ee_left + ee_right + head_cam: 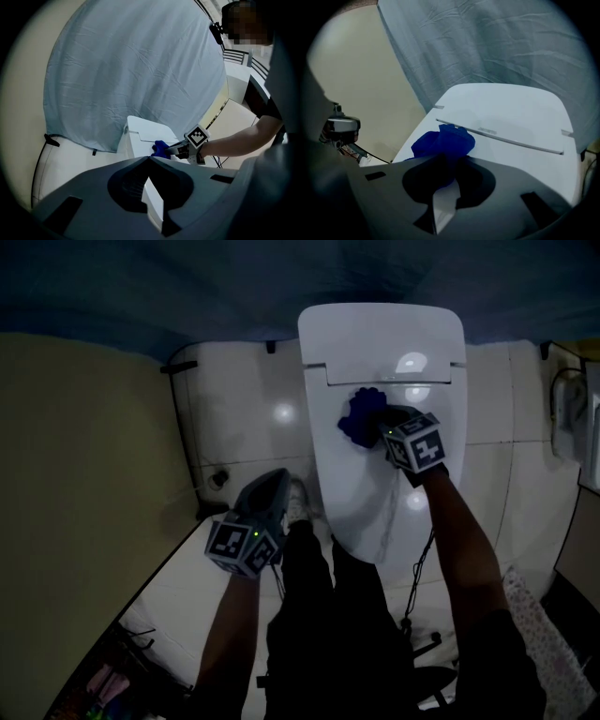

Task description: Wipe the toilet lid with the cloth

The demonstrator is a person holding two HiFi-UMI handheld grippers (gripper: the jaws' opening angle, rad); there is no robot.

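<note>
A white toilet with its lid (375, 474) down fills the middle of the head view. A bunched blue cloth (360, 415) lies on the far part of the lid (511, 126), near the hinge seam. My right gripper (380, 425) is shut on the cloth (444, 143), which bulges out past the jaw tips and rests on the lid. My left gripper (272, 486) hangs off the toilet's left side above the floor, jaws together with nothing between them. The left gripper view shows the toilet (140, 138), the cloth (161, 149) and the right gripper (180, 149) from the side.
A pale blue sheet (131, 70) hangs behind the toilet. White tiled floor (244, 418) surrounds it, with a beige wall (84, 474) to the left. A cable (417, 568) trails by the toilet's front right. The person's dark legs (337, 634) stand at the front.
</note>
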